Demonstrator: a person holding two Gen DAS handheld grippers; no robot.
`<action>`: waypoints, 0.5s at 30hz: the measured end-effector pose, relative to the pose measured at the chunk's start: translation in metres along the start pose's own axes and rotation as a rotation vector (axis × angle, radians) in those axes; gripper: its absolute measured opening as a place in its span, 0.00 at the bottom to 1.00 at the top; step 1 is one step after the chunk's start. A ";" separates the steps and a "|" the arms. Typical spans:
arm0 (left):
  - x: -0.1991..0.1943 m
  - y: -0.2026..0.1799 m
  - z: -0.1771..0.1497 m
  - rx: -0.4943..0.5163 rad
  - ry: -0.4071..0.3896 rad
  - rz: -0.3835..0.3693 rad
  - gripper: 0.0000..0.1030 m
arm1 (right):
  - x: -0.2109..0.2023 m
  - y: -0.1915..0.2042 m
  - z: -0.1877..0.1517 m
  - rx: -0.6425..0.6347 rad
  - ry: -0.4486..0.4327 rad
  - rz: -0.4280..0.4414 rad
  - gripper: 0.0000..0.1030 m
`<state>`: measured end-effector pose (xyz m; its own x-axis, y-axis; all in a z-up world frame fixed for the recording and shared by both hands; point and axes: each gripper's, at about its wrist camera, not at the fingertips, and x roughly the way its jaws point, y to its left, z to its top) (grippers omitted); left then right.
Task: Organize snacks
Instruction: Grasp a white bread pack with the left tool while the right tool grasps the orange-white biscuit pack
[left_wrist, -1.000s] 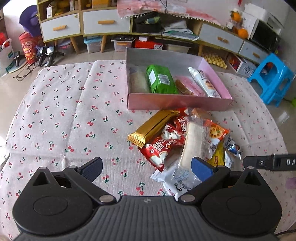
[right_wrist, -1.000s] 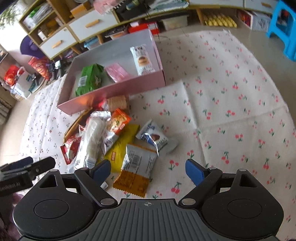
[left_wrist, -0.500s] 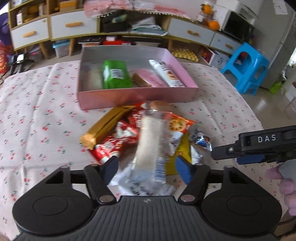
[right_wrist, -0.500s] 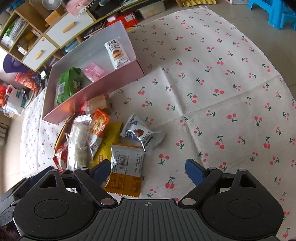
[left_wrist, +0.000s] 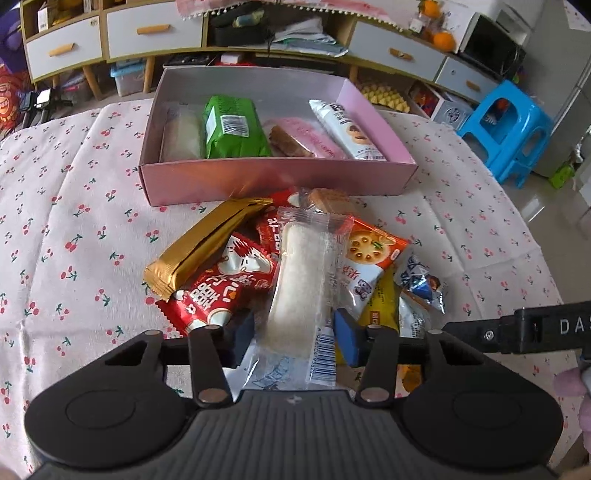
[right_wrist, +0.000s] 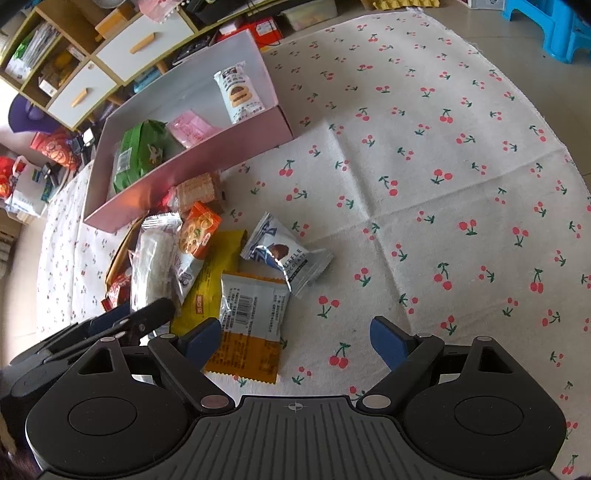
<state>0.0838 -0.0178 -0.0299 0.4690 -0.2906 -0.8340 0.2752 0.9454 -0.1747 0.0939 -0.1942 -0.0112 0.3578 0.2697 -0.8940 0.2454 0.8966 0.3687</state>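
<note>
A long white snack in a clear wrapper (left_wrist: 301, 280) lies on top of a pile of packets on the cherry-print cloth. My left gripper (left_wrist: 293, 334) straddles its near end. The jaws are closing and the blue pads (left_wrist: 347, 339) touch the wrapper's sides. Beside it lie a gold bar (left_wrist: 207, 243), a red packet (left_wrist: 221, 288) and an orange biscuit packet (left_wrist: 369, 251). Behind stands the pink box (left_wrist: 277, 177), holding a green packet (left_wrist: 232, 129) and other snacks. My right gripper (right_wrist: 295, 332) is open over bare cloth, with a silver-and-orange packet (right_wrist: 251, 325) by its left finger.
A silver-blue chocolate packet (right_wrist: 288, 258) and a yellow packet (right_wrist: 210, 280) lie at the pile's right side. Low cabinets (left_wrist: 147, 29) and a blue stool (left_wrist: 506, 129) stand beyond the table. A hand (left_wrist: 576, 384) shows at the lower right. Bare cloth (right_wrist: 461, 184) lies to the right.
My left gripper has come forward and down over the pile, and its jaws have narrowed from wide apart to the sides of the white snack. The right gripper has stayed in place.
</note>
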 end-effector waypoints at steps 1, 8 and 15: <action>-0.001 0.000 0.000 0.003 0.005 0.007 0.38 | 0.001 0.001 0.000 -0.003 0.001 0.001 0.87; -0.012 0.002 -0.001 0.003 0.021 0.032 0.34 | 0.006 0.008 -0.001 -0.017 0.005 0.014 0.87; -0.024 0.011 -0.003 -0.006 0.009 0.030 0.34 | 0.013 0.014 -0.001 -0.002 0.002 0.033 0.85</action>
<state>0.0732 -0.0003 -0.0131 0.4698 -0.2608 -0.8434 0.2558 0.9546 -0.1527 0.1006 -0.1782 -0.0179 0.3639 0.2997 -0.8819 0.2314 0.8881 0.3972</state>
